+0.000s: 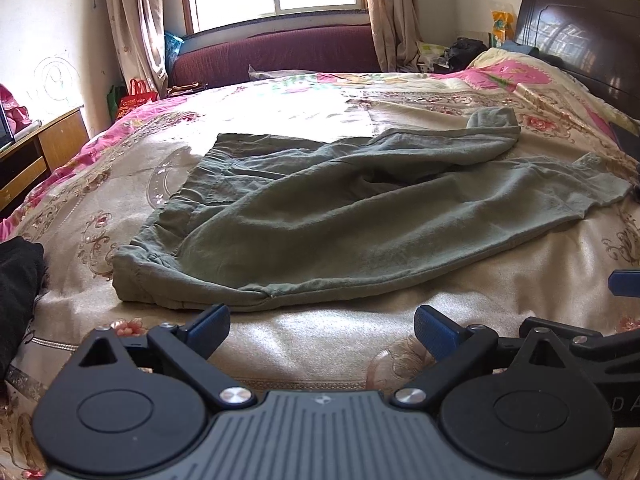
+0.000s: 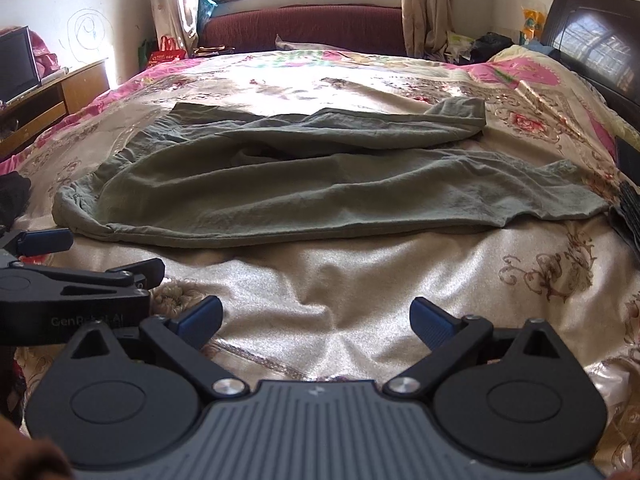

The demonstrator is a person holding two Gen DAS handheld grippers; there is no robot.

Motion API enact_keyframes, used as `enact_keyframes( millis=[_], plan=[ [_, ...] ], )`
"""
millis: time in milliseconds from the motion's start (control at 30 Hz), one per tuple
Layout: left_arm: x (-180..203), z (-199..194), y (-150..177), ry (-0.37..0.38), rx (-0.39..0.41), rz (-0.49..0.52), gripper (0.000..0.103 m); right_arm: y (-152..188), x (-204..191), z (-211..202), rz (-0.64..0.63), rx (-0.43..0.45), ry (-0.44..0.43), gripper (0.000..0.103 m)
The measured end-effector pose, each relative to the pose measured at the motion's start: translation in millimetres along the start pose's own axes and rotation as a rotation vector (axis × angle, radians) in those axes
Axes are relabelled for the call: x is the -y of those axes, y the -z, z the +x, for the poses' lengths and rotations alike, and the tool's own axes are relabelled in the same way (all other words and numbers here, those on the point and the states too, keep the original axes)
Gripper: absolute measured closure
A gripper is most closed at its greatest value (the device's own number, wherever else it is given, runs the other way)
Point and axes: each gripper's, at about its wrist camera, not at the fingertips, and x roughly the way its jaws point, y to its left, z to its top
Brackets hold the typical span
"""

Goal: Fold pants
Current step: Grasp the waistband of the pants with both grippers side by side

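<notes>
Grey-green pants [image 1: 320, 216] lie spread across the bed, waistband at the left, both legs running to the right; the far leg is bunched and lies askew. In the right wrist view the pants [image 2: 320, 196] stretch across the middle of the bed. My left gripper [image 1: 322, 326] stands open just short of the near hem, nothing between its fingers. My right gripper [image 2: 316, 318] is open too, over bare bedspread in front of the pants. The left gripper [image 2: 60, 256] also shows at the left edge of the right wrist view, open.
A floral satin bedspread [image 1: 340, 332] covers the bed. Dark cloth [image 1: 16, 280] lies at the left edge, a dark ribbed item [image 2: 628, 208] at the right. A dark headboard [image 1: 580, 40] stands right, a wooden cabinet [image 1: 40, 148] left, a maroon sofa [image 1: 276, 52] under the window.
</notes>
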Motion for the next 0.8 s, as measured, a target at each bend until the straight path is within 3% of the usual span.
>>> enact_keyframes(
  millis=[467,567,700,767,800],
  plan=[
    [-99.5,39.7,-15.2,-0.22,-0.002,-0.104,0.0,-44.6,-66.2,44.9,-0.26,0.06,-0.16,0.005],
    [-110.3,49.2,-19.2,-0.218,0.002,-0.091,0.0,-45.8,-85.8,56.1,-0.344,0.055,-0.207,0.006],
    [-113.3,64.3,-20.2,-0.177,-0.018,-0.024,0.0,-45.4,-110.8,72.8,-0.435,0.024,-0.266,0.023],
    [-113.2,72.7,-19.1,-0.175,-0.049,0.018,0.026,-46.7,-116.9,79.4,-0.447,0.013,-0.278,0.027],
    [-115.7,75.6,-18.2,-0.165,-0.065,0.021,0.027,-48.0,-118.7,81.3,-0.448,0.011,-0.28,0.027]
  ],
)
